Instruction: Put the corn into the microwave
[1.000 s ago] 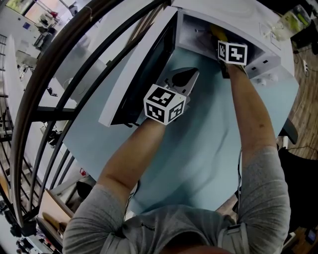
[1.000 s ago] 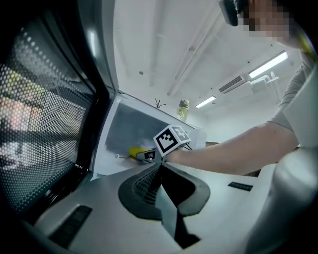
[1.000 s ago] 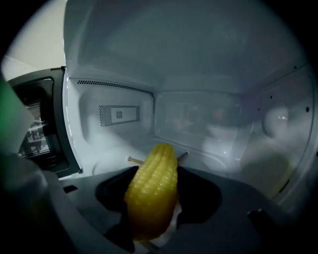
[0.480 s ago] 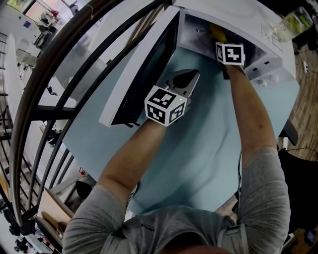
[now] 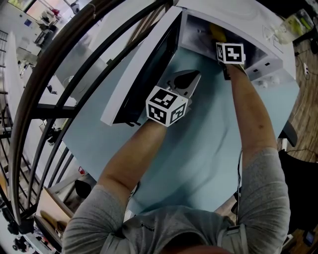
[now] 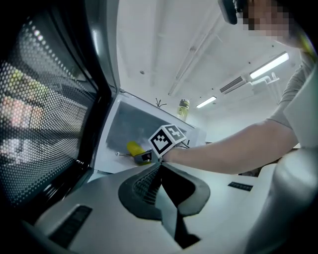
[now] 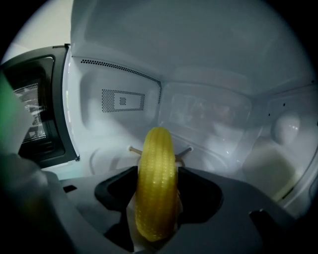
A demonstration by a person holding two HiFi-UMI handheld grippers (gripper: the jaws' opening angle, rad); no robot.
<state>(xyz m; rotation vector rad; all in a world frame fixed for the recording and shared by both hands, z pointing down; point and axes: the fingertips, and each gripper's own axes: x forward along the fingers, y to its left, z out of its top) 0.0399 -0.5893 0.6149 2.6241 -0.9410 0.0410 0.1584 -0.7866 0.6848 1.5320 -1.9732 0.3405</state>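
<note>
While the microwave [image 5: 233, 15] stands on the pale blue worktop [image 5: 198, 149] with its door [image 5: 144, 69] swung wide open, the right tool [image 7: 157, 171] reaches in through the opening. Its marker cube [image 5: 231, 53] sits at the mouth of the oven in the head view. In the right gripper view the corn [image 7: 157, 149] stands between the two dark pads, which sit against both of its sides. The yellow cob pokes out past the jaws towards the back wall. The jaws have just been opening a little, yet the pads are on the cob. The corn is inside the oven, above its white floor, with the two pegs of a small hub [image 7: 189, 148] showing just behind it. Whether its lower end touches the floor cannot be seen.

The left tool [image 5: 197, 73] hangs outside the oven, over the worktop, just beside the inner face of the open door. Its jaws meet at the tips and nothing is between them. Whether it touches the door I cannot tell. From its own view the door's mesh window [image 6: 39, 99] fills the left side, and the right forearm [image 6: 233, 149] stretches across to the oven. A yellow-green bottle [image 6: 183, 108] stands on top of the microwave.
</note>
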